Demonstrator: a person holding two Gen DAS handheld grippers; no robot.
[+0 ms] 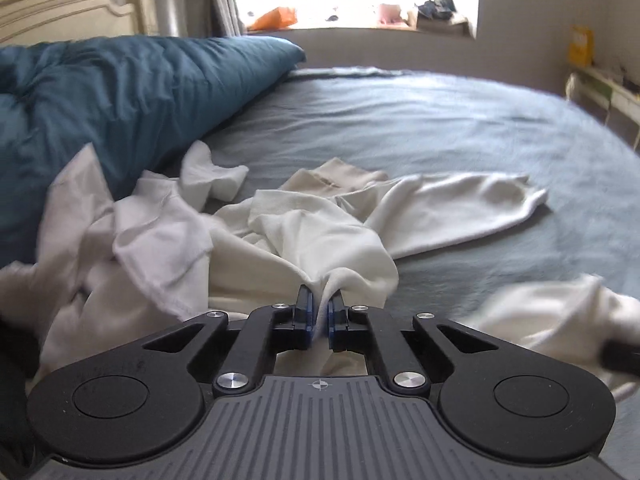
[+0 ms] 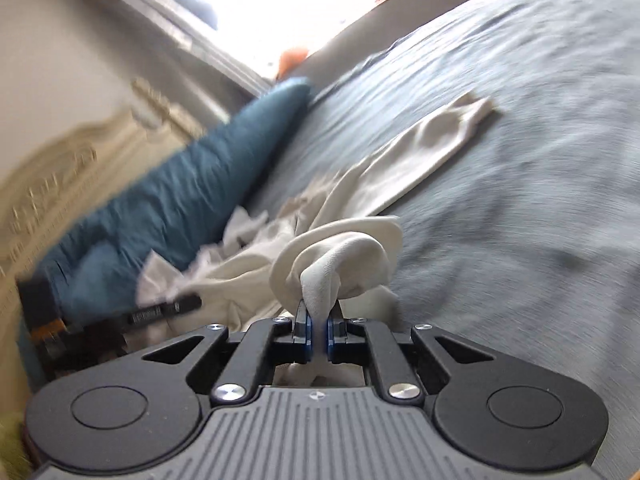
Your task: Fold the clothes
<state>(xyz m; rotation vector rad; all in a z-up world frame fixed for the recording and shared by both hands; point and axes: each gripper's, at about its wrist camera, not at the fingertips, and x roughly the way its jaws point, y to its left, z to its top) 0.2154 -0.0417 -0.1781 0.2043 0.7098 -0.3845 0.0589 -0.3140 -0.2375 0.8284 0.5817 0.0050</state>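
A cream long-sleeved garment (image 1: 332,224) lies crumpled on the grey-blue bed sheet (image 1: 440,128), one sleeve (image 1: 472,204) stretched to the right. My left gripper (image 1: 320,304) is shut on a pinch of its cream cloth at the near edge. In the right wrist view, which is tilted and blurred, my right gripper (image 2: 318,312) is shut on a bunched fold of the same cream garment (image 2: 340,256); a sleeve (image 2: 432,144) trails up the sheet (image 2: 520,120). A white garment (image 1: 132,240) lies rumpled to the left of the cream one.
A teal duvet (image 1: 132,96) is heaped along the left, with a carved cream headboard (image 1: 60,0) behind it. A bright window sill (image 1: 360,16) with small items runs along the far wall. Shelving (image 1: 600,88) stands at the right of the bed.
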